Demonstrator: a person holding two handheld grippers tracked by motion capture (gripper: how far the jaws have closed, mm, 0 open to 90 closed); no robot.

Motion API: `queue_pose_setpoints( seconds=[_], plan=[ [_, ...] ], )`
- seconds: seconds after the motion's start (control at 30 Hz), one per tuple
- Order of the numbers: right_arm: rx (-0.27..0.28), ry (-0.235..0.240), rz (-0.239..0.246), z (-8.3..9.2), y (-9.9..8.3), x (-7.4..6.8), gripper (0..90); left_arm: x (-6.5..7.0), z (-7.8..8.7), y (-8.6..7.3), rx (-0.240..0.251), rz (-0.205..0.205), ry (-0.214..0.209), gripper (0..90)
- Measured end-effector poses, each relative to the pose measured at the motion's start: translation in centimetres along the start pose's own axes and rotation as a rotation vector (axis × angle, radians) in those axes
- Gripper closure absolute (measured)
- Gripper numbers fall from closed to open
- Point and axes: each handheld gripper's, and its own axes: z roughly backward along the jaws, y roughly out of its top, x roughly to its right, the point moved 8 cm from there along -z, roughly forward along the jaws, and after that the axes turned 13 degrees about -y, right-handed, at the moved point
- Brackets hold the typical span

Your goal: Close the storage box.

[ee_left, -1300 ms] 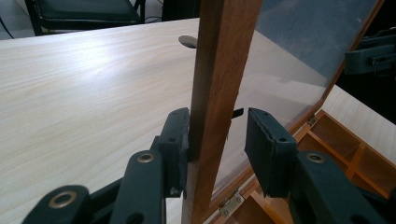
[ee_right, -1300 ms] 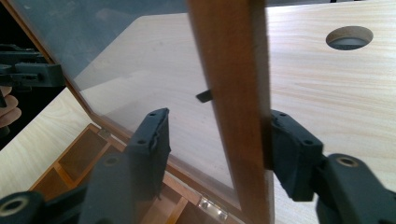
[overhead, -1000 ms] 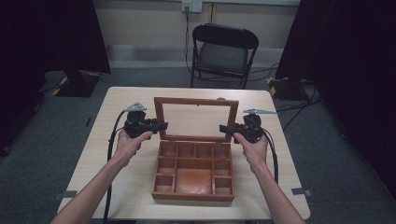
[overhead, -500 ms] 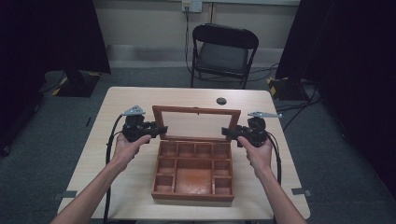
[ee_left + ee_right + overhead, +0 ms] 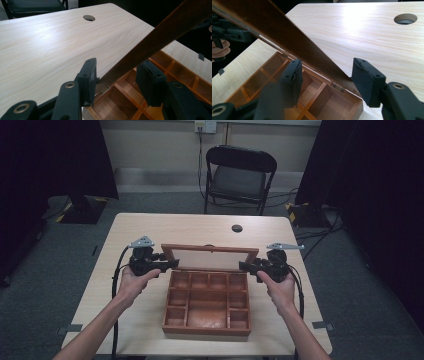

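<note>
Right now the lid [image 5: 210, 258] sits mid-frame in the high view, tilted partway over the box [image 5: 206, 330], w/ a hand-held gripper at each end. The left hand-held gripper [image 5: 170, 265] has just been opening: in the left gripper view the lid's edge [image 5: 160, 35] runs between the jaws, one pad [image 5: 90, 75] right beside the wood, the other clear of it, so no real grip on that side. The right hand-held gripper [image 5: 245, 266] looks closed on the lid's other end, both pads against the frame in the right gripper view.

So we reckon the weight hangs on one end only. Main risks:
- lid twists on its hinge [image 5: 337, 86] and racks it, since support is lopsided;
- if the right pads slip on the smooth wood, lid drops and slams onto the box;
- a sideways tug from the right could skid the whole box across the table [image 5: 150, 227], as nothing pins the base.
</note>
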Motion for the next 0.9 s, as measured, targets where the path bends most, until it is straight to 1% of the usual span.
queue_pose_setpoints(
  seconds=[0.07, 0.13, 0.17, 0.2, 0.27, 0.37, 0.4, 0.43, 0.47, 0.53, 0.57, 0.6, 0.67, 0.7, 0.77, 0.8, 0.83, 0.9],
  plan=[
    [0.003, -0.001, 0.006, 0.1, -0.1, -0.1, 42.4, 0.1, 0.0, -0.1, 0.005, 0.000, 0.002, 51.3],
    [0.001, 0.004, 0.014, 0.1, -0.2, -0.1, 42.3, 0.2, 0.1, -0.2, -0.006, -0.003, 0.006, 51.1],
    [0.000, 0.003, 0.020, 0.2, -0.2, -0.1, 42.0, 0.4, 0.1, -0.3, -0.003, -0.001, -0.005, 51.0],
    [-0.005, 0.002, 0.024, 0.2, -0.4, -0.1, 40.8, 0.4, 0.2, -0.4, -0.007, -0.005, -0.005, 50.7],
    [-0.005, 0.006, 0.023, 0.3, -0.5, -0.2, 40.5, 0.7, 0.3, -0.6, -0.003, -0.010, 0.000, 50.5],
    [-0.002, 0.003, 0.034, 0.5, -0.7, -0.3, 40.4, 0.8, 0.2, -0.6, 0.019, 0.013, -0.007, 46.9],
    [0.003, 0.002, 0.038, 0.5, -0.7, -0.4, 40.2, 0.8, 0.2, -0.6, 0.019, 0.013, -0.007, 45.8],
    [0.002, -0.010, 0.037, 0.5, -0.8, -0.4, 35.2, 1.0, 0.2, -0.6, 0.019, 0.008, -0.016, 45.1],
    [0.002, -0.016, 0.024, 0.5, -0.9, -0.4, 31.1, 1.1, 0.1, -0.6, 0.017, 0.005, -0.024, 43.9],
    [-0.010, -0.002, 0.018, 0.6, -1.0, -0.4, 31.1, 1.3, 0.0, -0.7, 0.007, -0.002, -0.020, 42.5],
    [-0.013, -0.002, 0.023, 0.7, -1.1, -0.4, 30.8, 1.3, 0.0, -0.7, 0.002, -0.006, -0.015, 41.7],
    [-0.015, -0.004, 0.023, 0.7, -1.2, -0.3, 30.5, 1.3, 0.0, -0.7, 0.004, -0.001, -0.018, 41.2],
    [-0.015, -0.010, 0.015, 0.9, -1.3, -0.2, 29.4, 1.3, 0.0, -0.7, 0.006, -0.004, -0.017, 40.8],
    [-0.022, -0.020, 0.015, 1.0, -1.4, 0.0, 28.4, 1.3, 0.0, -0.7, 0.006, -0.004, -0.015, 40.1],
    [-0.030, -0.025, 0.013, 1.1, -1.7, 0.3, 27.3, 1.4, 0.0, -0.7, 0.004, -0.002, -0.017, 37.4],
    [-0.042, -0.030, 0.014, 1.2, -2.0, 0.5, 27.9, 1.4, 0.0, -0.6, 0.002, -0.004, -0.017, 36.3],
    [-0.057, -0.026, 0.019, 1.2, -2.4, 0.6, 28.8, 1.3, 0.0, -0.6, 0.003, -0.002, -0.014, 35.0],
    [-0.082, -0.040, 0.027, 1.3, -3.0, 0.9, 30.5, 1.3, 0.0, -0.6, 0.007, 0.005, -0.008, 31.0]
  ],
)
